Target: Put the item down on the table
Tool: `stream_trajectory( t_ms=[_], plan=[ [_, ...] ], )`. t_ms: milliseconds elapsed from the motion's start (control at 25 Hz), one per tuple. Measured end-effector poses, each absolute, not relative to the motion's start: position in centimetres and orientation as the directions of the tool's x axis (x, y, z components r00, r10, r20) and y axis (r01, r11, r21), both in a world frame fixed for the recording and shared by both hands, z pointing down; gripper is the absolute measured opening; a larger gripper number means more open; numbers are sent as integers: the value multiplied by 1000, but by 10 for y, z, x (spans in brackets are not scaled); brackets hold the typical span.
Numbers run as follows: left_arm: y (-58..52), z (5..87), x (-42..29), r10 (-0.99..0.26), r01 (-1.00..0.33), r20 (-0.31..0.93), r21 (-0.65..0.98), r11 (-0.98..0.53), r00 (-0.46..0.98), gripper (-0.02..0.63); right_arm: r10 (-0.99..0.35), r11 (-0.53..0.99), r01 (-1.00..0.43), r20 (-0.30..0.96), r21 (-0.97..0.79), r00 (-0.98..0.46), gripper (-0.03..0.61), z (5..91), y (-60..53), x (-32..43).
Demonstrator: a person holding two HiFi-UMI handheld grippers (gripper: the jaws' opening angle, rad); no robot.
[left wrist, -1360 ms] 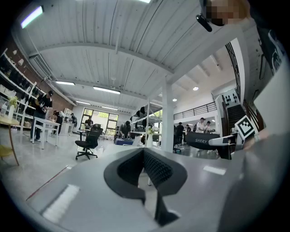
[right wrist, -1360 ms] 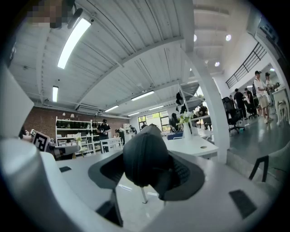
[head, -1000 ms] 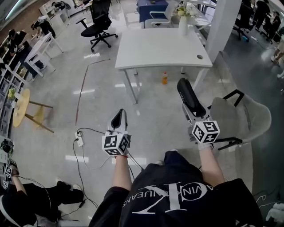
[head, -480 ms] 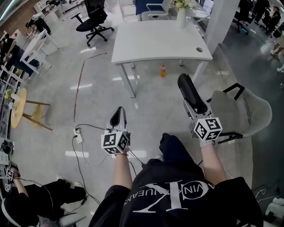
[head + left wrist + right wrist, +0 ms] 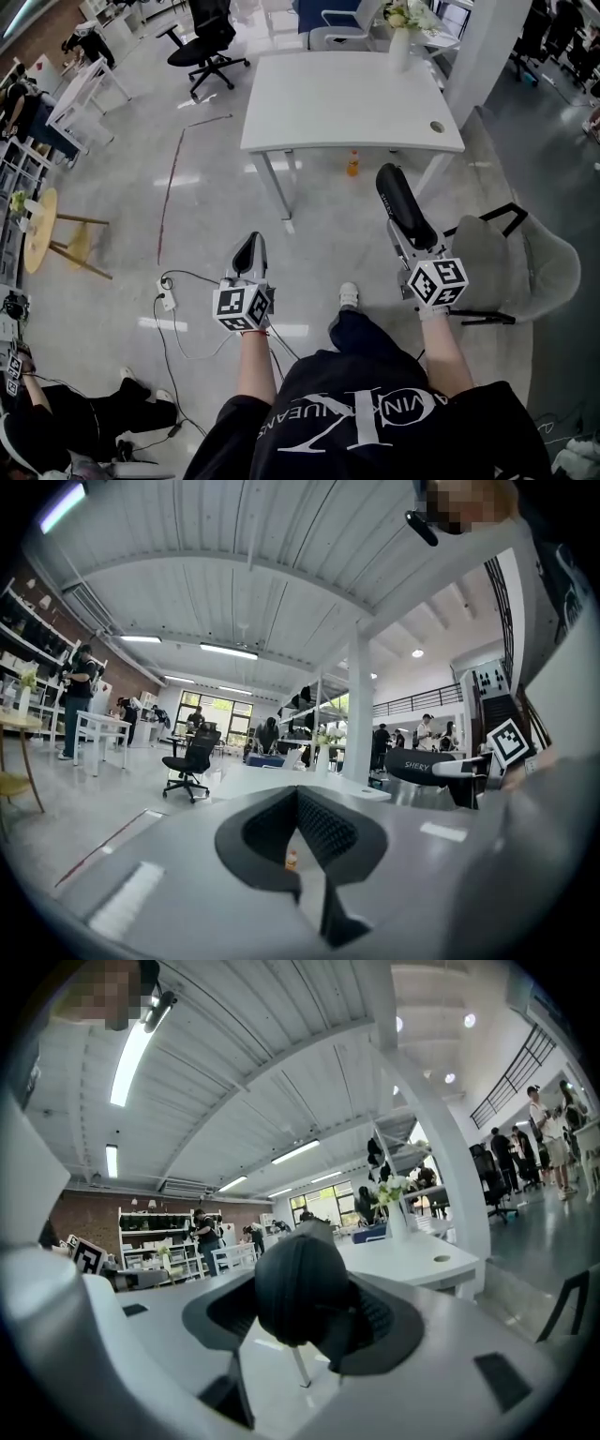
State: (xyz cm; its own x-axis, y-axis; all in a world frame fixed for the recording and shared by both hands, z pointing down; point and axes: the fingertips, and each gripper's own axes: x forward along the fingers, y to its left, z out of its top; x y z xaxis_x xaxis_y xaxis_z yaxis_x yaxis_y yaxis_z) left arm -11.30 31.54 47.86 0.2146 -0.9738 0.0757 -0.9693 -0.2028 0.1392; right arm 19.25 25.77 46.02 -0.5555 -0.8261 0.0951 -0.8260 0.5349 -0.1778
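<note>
A black oblong case (image 5: 397,195) is clamped in my right gripper (image 5: 407,231), which is shut on it and holds it in the air over the floor, short of the white table (image 5: 347,103). In the right gripper view the case (image 5: 298,1283) fills the space between the jaws, with the table (image 5: 412,1255) beyond. My left gripper (image 5: 249,251) is shut with nothing in it, held over the floor at the left. In the left gripper view the jaws meet, and the case (image 5: 427,764) shows off to the right.
An orange bottle (image 5: 352,164) stands on the floor under the table, and a vase of flowers (image 5: 401,42) sits at the table's far edge. A grey chair (image 5: 525,262) is close at the right. A cable and power strip (image 5: 167,298) lie on the floor at the left.
The table has shifted slightly in the head view as the person steps, and a shoe now shows below. Both grippers keep the same pose and hold.
</note>
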Motion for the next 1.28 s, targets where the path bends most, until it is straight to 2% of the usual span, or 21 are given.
stream_trajectory(
  t_ms=[880, 1280],
  plan=[
    [109, 469, -122, -982, -973, 59, 162, -166, 178, 11, -777, 592, -787, 132, -174, -615, 265, 460, 40, 174],
    [51, 475, -115, -976, -971, 74, 145, -192, 204, 11, -735, 632, -754, 170, -179, -657, 265, 475, -16, 153]
  ],
)
